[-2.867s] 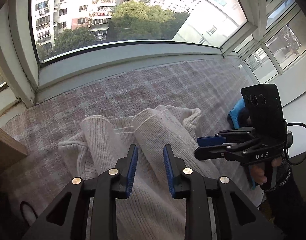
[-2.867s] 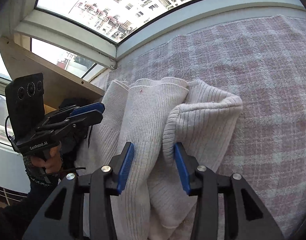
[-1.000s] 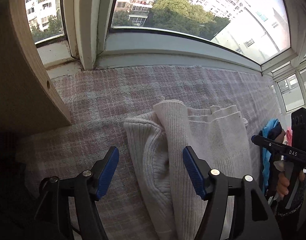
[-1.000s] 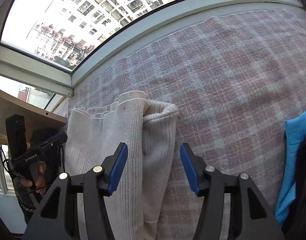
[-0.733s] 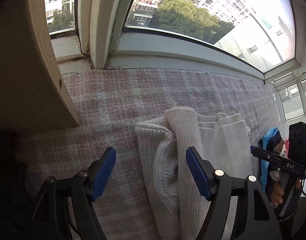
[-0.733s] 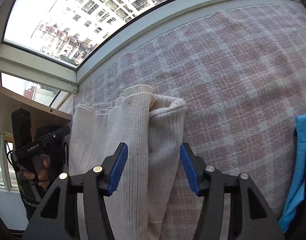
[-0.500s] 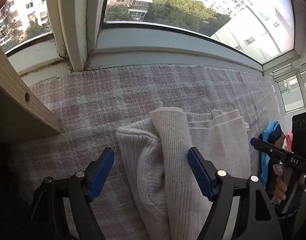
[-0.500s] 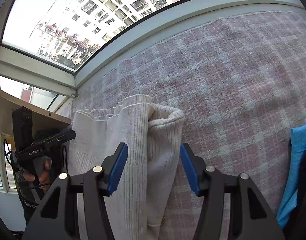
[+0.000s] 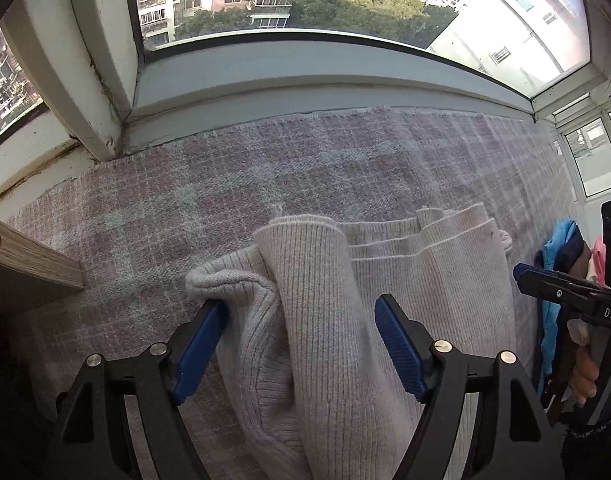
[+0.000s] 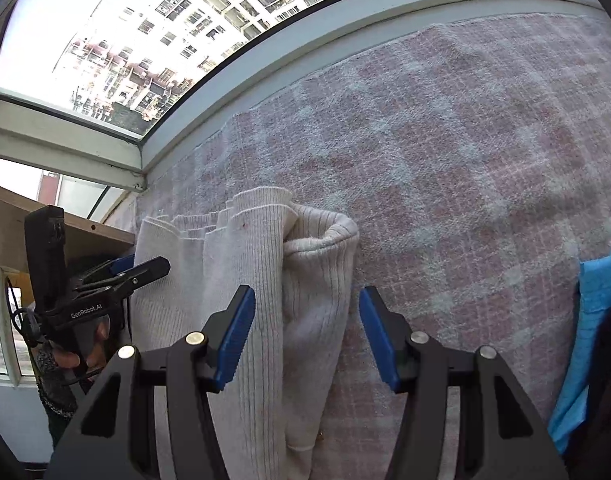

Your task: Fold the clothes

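While my left hand-held gripper and right hand-held gripper both gape, empty, the sweater lies half-folded on the checked blanket; soft and floppy, I'd pinch its doubled side edges.

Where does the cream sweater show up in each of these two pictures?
Left wrist view: the sweater fills the lower middle, between the open blue fingers of the left hand-held gripper.
Right wrist view: the sweater lies lower left of centre; its right-hand fold sits between the open fingers of the right hand-held gripper.
Shared landmark: the pink checked blanket under it.
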`<state>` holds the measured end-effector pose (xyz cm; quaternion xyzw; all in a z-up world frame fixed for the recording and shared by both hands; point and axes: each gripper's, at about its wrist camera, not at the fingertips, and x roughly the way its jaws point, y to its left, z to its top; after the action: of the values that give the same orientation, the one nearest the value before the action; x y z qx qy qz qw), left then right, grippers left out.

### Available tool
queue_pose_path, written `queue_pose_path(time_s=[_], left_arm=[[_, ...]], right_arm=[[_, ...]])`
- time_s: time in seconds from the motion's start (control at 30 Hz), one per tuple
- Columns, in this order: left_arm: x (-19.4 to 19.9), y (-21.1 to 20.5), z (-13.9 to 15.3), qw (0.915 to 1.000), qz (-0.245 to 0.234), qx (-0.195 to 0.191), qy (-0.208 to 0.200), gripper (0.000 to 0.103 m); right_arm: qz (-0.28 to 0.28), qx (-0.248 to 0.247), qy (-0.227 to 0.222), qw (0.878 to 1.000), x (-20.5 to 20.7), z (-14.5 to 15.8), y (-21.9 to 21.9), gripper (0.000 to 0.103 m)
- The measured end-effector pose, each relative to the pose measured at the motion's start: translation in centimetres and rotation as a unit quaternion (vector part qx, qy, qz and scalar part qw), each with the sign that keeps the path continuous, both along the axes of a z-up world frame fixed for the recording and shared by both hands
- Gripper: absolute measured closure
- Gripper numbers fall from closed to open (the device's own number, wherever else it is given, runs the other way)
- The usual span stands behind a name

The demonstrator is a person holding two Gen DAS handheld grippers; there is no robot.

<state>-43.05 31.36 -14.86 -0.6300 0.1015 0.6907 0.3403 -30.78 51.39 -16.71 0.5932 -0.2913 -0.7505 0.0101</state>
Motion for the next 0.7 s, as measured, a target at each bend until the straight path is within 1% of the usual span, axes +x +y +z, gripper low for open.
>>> queue_pose_path(time_s=[0.03,0.1,0.17,0.23,0.3,0.37,0.43,0.47,0.53,0.63,0.67,0.7], left_arm=[[0.0,0.0,0.0,1.0000,-0.001,0.002,0.002,0.038],[-0.2,-0.2,0.1,1.0000,0.000,0.006,0.005,0.044],[-0.5,-0.7,0.1,0.9999,0.003,0.014,0.000,0.048],[-0.8,-1.2,0.1,0.9998,0.006,0.020,-0.007,0.052],[-0.9,-1.4,0.2,0.9997,0.005,0.023,-0.009,0.052],[-0.9,-1.4,0.2,0.9997,0.003,0.023,-0.008,0.052],[-0.9,-1.2,0.1,0.9997,0.004,0.023,-0.008,0.052],[-0.9,-1.2,0.1,0.9997,0.004,0.023,-0.008,0.052],[-0.6,-1.0,0.1,0.9998,0.000,0.020,-0.003,0.052],[0.3,-0.8,0.0,0.9998,-0.003,0.018,0.001,0.052],[0.3,-0.7,0.1,0.9998,-0.003,0.017,0.002,0.052],[0.4,-0.7,0.0,0.9998,-0.005,0.017,0.004,0.052]], right_arm=[[-0.002,-0.011,-0.001,1.000,-0.2,-0.2,0.1,0.049],[0.000,-0.031,-0.009,0.999,-0.9,-1.0,0.3,0.049],[-0.004,-0.039,-0.016,0.999,-1.6,-1.6,0.3,0.049],[0.006,-0.048,-0.018,0.999,-2.0,-1.8,0.0,0.049],[0.019,-0.028,-0.013,0.999,-2.3,-1.5,-0.5,0.049],[0.039,-0.003,-0.021,0.999,-2.7,-1.5,-1.2,0.049],[0.055,0.036,-0.024,0.998,-2.7,-1.3,-1.8,0.049],[0.062,0.059,-0.025,0.996,-2.7,-1.2,-2.0,0.044],[0.074,0.099,-0.025,0.992,-2.7,-0.9,-2.5,0.041],[0.085,0.093,-0.026,0.992,-3.1,-1.3,-2.9,0.039],[0.086,0.078,-0.021,0.993,-3.3,-1.4,-2.8,0.034],[0.086,0.063,-0.016,0.994,-3.4,-1.4,-2.7,0.032]])
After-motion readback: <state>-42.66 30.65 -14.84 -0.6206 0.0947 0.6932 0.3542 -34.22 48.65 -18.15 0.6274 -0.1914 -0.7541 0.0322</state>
